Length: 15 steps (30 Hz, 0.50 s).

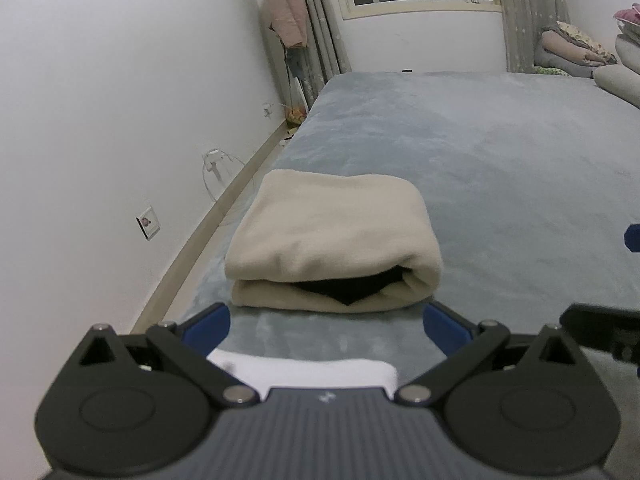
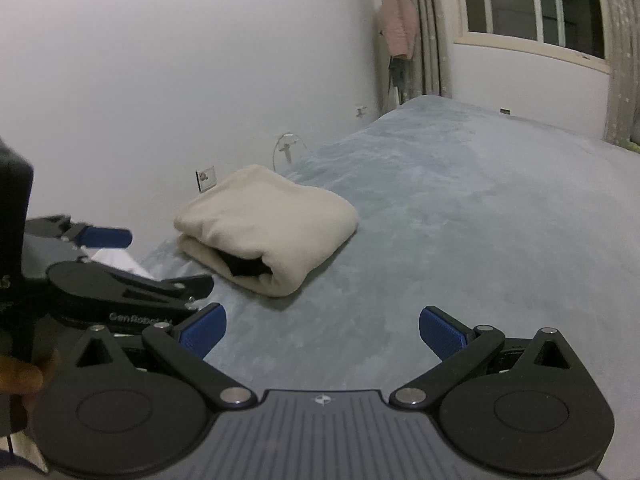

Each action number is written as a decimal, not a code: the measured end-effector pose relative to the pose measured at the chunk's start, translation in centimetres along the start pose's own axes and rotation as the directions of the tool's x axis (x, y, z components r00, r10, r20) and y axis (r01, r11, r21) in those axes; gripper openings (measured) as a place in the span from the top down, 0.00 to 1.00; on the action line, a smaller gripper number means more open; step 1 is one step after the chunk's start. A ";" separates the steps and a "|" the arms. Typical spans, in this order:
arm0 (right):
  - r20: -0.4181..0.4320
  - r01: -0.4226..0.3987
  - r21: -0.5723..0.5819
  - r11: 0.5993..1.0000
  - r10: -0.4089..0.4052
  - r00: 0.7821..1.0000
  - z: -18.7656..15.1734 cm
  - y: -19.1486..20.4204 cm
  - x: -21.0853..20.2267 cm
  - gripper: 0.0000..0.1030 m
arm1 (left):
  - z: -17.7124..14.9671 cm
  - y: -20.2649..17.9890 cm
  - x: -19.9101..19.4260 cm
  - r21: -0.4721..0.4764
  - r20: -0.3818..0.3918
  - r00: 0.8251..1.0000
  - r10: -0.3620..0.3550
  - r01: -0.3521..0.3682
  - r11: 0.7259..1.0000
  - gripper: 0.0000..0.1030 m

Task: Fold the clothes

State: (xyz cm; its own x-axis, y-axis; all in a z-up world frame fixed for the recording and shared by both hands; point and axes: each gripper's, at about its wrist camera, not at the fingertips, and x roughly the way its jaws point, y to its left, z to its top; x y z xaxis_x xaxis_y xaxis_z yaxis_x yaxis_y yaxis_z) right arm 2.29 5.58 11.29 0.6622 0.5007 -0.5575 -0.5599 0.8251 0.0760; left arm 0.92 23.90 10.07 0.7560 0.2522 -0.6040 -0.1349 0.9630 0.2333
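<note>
A cream garment (image 1: 334,240) lies folded into a thick rectangle on the grey-blue bed (image 1: 500,160), with a dark inner layer showing at its near open edge. My left gripper (image 1: 326,326) sits just short of that edge, open, with nothing between its blue pads. In the right wrist view the same cream garment (image 2: 268,228) lies ahead and to the left. My right gripper (image 2: 322,328) hovers open over bare bed (image 2: 480,220), apart from the garment. The left gripper (image 2: 108,264) shows at the left of that view.
A white cloth (image 1: 304,372) lies under my left gripper at the bed's near edge. A white wall (image 1: 120,120) with sockets runs close along the bed's left side. Pillows and bedding (image 1: 580,52) are piled at the far right. Curtains and a window stand beyond.
</note>
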 end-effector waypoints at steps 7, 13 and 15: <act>0.017 -0.027 -0.027 0.999 0.028 0.999 -0.5 -1.3 -2.3 0.00 | 0.4 -1.5 -0.9 -0.008 0.000 1.000 0.015 -0.015 1.000 0.00; 0.012 -0.013 -0.038 0.999 0.013 1.000 -1.2 -3.7 -3.9 0.00 | 0.8 -4.0 -1.8 -0.036 0.014 1.000 -0.006 0.007 0.999 0.00; 0.016 -0.012 -0.034 0.999 0.013 1.000 -1.3 -4.5 -4.5 0.00 | 0.8 -4.8 -1.8 -0.063 0.010 0.998 -0.054 0.055 0.997 0.00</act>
State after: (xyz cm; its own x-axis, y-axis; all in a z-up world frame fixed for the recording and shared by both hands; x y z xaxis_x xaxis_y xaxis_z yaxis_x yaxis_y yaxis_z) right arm 1.23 -0.76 12.40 0.6630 0.5153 -0.5430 -0.5845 0.8095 0.0545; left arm 0.70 18.73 10.68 0.7687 0.1988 -0.6079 -0.1335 0.9794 0.1515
